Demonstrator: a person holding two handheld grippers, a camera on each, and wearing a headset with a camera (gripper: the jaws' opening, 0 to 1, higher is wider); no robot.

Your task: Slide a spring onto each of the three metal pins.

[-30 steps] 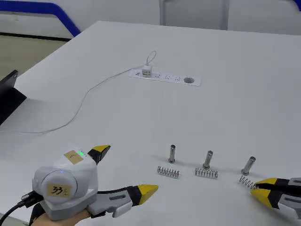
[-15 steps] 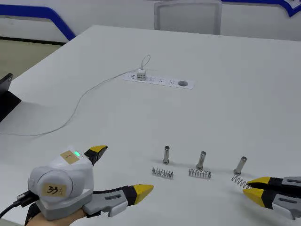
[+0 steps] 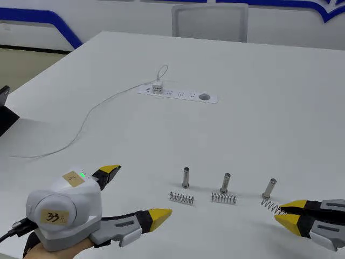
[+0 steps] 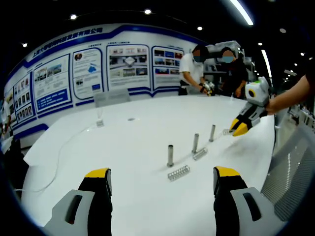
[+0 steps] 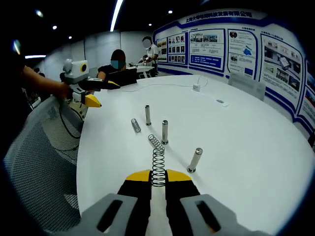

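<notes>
Three metal pins stand upright in a row on the white table (image 3: 259, 129): left pin (image 3: 185, 177), middle pin (image 3: 225, 183), right pin (image 3: 268, 188). A spring lies in front of the left pin (image 3: 181, 198) and another in front of the middle pin (image 3: 223, 198). The third spring (image 3: 269, 205) lies beside the right pin, its near end between the tips of my right gripper (image 3: 285, 212). In the right gripper view that gripper (image 5: 157, 178) is shut on the spring's end (image 5: 158, 164). My left gripper (image 3: 136, 193) hovers open at the lower left, holding nothing.
A white power strip (image 3: 178, 93) with a plug and a thin cable (image 3: 86, 116) lies further back on the table. A grey chair (image 3: 210, 21) stands at the far edge. A dark object (image 3: 4, 110) sits at the left edge. People stand in the background (image 4: 194, 69).
The head camera has tilted, so the whole picture has shifted. The right gripper stays at the right spring's end, and the left gripper stays open.
</notes>
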